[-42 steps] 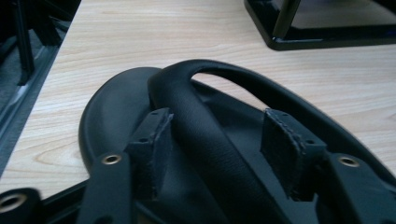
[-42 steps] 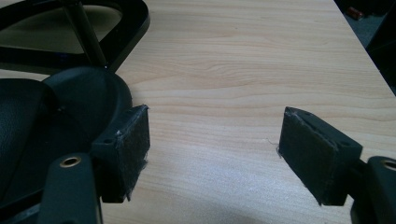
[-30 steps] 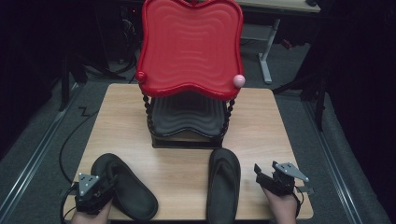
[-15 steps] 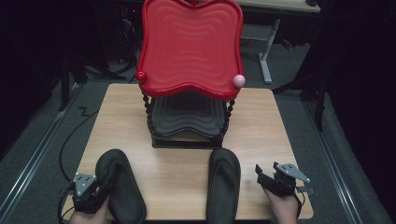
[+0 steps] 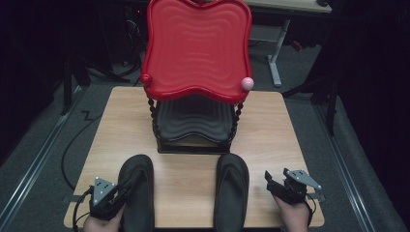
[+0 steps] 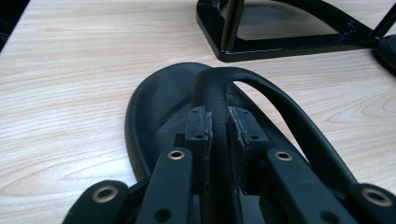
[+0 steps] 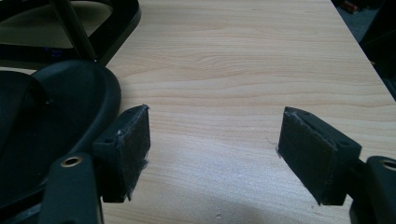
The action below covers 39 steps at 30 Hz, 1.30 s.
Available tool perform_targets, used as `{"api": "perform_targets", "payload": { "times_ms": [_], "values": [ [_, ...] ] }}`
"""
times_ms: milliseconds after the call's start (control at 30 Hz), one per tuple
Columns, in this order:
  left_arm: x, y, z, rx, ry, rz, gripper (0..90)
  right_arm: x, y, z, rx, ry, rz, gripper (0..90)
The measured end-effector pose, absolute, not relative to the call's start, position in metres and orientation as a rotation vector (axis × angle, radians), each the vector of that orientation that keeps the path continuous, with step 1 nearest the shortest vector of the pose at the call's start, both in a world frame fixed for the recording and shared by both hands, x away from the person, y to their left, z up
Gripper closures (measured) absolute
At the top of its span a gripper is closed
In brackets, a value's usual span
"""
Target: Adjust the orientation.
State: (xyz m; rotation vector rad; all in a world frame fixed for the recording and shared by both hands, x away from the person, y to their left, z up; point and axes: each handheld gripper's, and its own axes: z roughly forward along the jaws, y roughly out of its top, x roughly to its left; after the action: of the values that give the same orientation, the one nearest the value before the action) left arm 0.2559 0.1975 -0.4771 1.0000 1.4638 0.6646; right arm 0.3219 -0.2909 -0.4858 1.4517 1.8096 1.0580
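Observation:
Two black flip-flops lie on the wooden table (image 5: 275,125). The left flip-flop (image 5: 137,191) sits at the front left, toe pointing toward the rack. My left gripper (image 5: 118,195) is shut on its strap (image 6: 219,100), which runs between the pads (image 6: 198,135). The right flip-flop (image 5: 231,188) lies at the front centre, toe to the rack. My right gripper (image 5: 271,182) stands open just right of it, low over the table. Its left pad (image 7: 133,147) is close beside the sole's edge (image 7: 100,107), with nothing between the pads.
A two-tier rack stands at the table's middle: a red wavy tray (image 5: 196,48) on top, a black tray (image 5: 193,121) below, on a black base frame (image 6: 280,44). A pink knob (image 5: 247,83) marks its right corner. Bare wood lies to the right of the right gripper (image 7: 243,84).
The left flip-flop has swung from a diagonal lie to pointing straight at the rack, held by the left gripper. The right flip-flop and right gripper have barely moved.

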Motion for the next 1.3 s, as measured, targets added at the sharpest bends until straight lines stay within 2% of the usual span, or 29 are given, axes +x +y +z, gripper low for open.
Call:
{"api": "perform_targets", "payload": {
  "times_ms": [433,500,533,600,733,900,1100,1300],
  "values": [
    [0.258,0.180,-0.478,1.053,1.395,0.605,77.4,0.322,-0.292,-0.487,1.454,1.810,1.057,25.2],
    [0.257,0.182,-0.477,1.038,1.406,0.592,72.6,0.322,-0.292,-0.486,1.458,1.809,1.060,25.2],
    [0.256,0.183,-0.476,1.032,1.411,0.599,64.9,0.322,-0.292,-0.486,1.461,1.807,1.061,25.2],
    [0.251,0.183,-0.479,1.046,1.421,0.632,56.1,0.323,-0.291,-0.486,1.461,1.806,1.064,25.2],
    [0.248,0.185,-0.485,1.083,1.462,0.630,49.4,0.325,-0.289,-0.486,1.459,1.812,1.072,25.2],
    [0.245,0.182,-0.490,1.105,1.501,0.589,47.8,0.328,-0.287,-0.485,1.457,1.814,1.078,25.2],
    [0.236,0.176,-0.490,1.105,1.528,0.583,55.8,0.329,-0.287,-0.484,1.463,1.809,1.087,25.2],
    [0.234,0.179,-0.491,1.093,1.554,0.586,58.5,0.331,-0.286,-0.484,1.461,1.809,1.094,25.2]
  ]
}}
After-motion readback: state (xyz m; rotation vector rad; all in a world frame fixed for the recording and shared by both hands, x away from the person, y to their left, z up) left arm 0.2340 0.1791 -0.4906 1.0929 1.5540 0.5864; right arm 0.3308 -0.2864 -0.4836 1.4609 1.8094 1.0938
